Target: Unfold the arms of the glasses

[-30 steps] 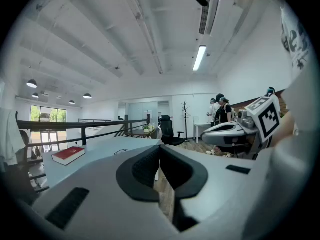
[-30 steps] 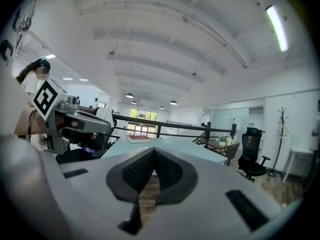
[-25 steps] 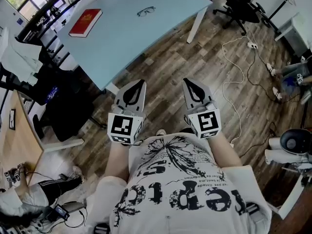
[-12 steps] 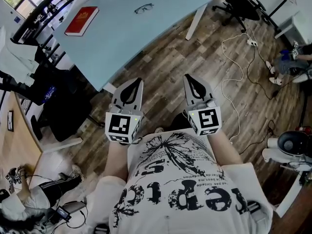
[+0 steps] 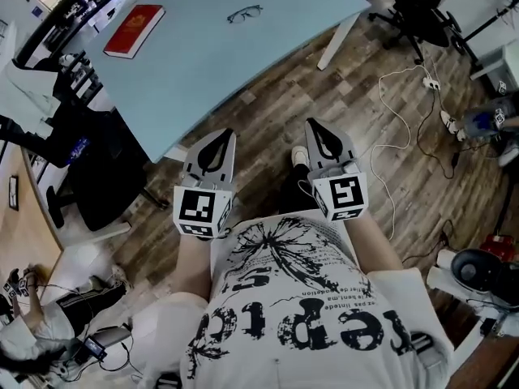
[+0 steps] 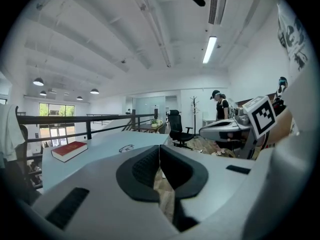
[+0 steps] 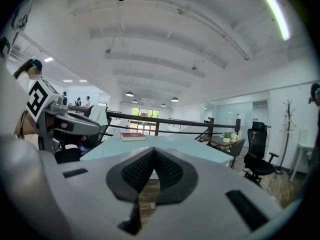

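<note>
The dark-framed glasses lie folded on the light blue table, far ahead of both grippers; the left gripper view shows the glasses small on the tabletop. My left gripper is held over the wooden floor in front of the table's near edge, its jaws together with nothing between them. My right gripper is level beside it, also shut and empty. In their own views the left gripper and the right gripper point at the table.
A red book lies on the table's left part. A black office chair and white cables are at the right. A dark chair stands left of the table. A seated person is at lower left.
Both grippers have moved forward toward the table's near edge, still shut. A shoe now shows between them as the person steps ahead.
</note>
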